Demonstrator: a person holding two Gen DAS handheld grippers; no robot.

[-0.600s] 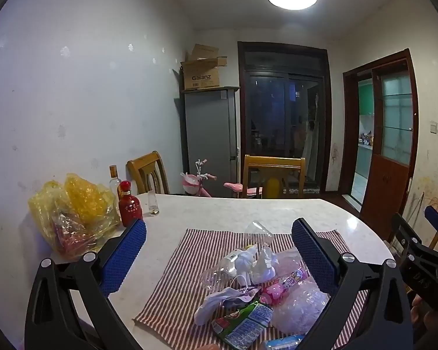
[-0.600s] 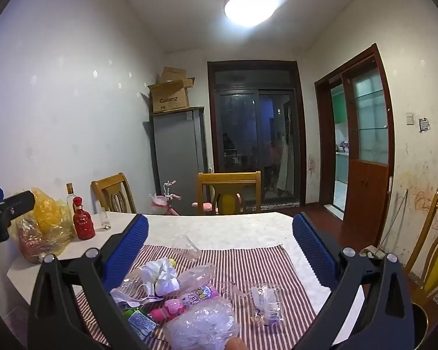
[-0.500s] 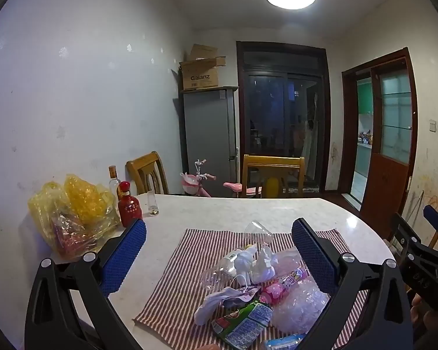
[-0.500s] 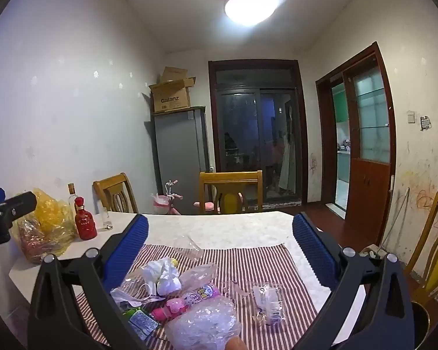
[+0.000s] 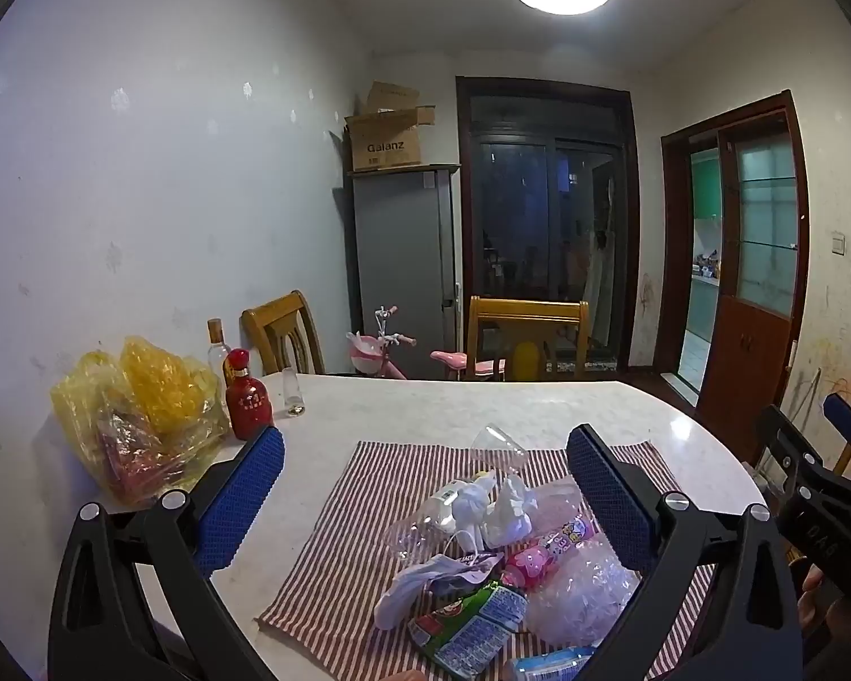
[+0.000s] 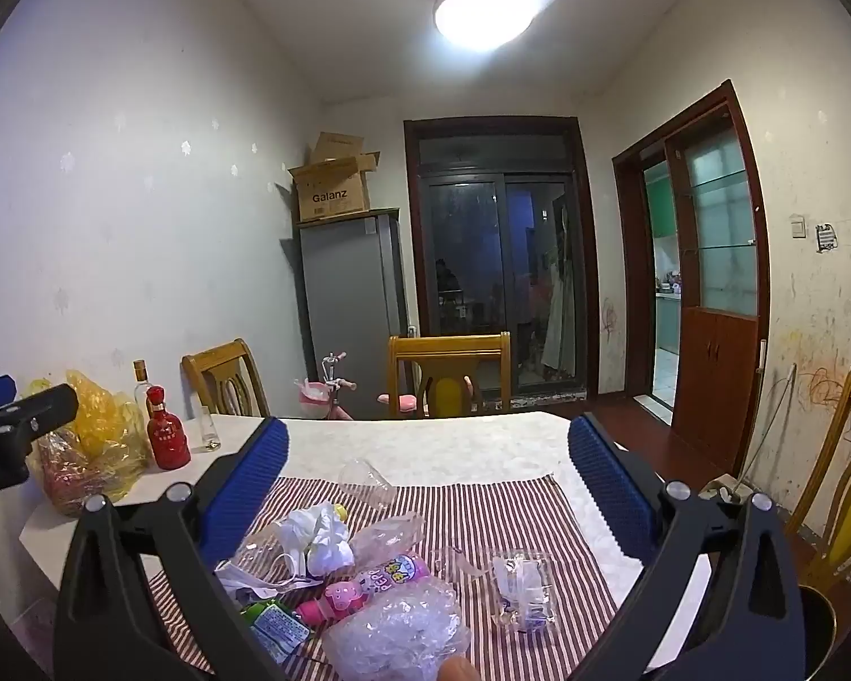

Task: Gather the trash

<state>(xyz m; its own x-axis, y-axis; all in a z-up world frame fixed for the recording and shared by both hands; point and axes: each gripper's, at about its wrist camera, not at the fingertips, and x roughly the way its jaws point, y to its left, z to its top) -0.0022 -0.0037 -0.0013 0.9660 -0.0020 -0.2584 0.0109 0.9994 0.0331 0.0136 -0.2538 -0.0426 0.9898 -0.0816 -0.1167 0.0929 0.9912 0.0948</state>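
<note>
Nothing collected yet, as far as I can judge: both tongs empty. My left tongs (image 5: 425, 488) stand at full spread, nothing between the pads, hovering short of the trash pile (image 5: 499, 556) on the striped cloth (image 5: 369, 488). My right tongs (image 6: 428, 482) likewise wide open, holding nothing. All the trash lies loose on the cloth on the bench (image 6: 425, 442): crumpled white tissue (image 6: 320, 536), a pink bottle (image 6: 369, 581), a green wrapper (image 5: 471, 624), a wad of clear plastic (image 6: 397, 633), a clear cup (image 6: 366, 479) lying on its side towards the far edge, and a small clear packet (image 6: 525, 581) apart to the right. A yellow bag (image 5: 136, 414) sits at the left end of the bench beside a red bottle (image 5: 247, 397); whether it is meant for the trash I cannot tell. Remaining: every piece.
</note>
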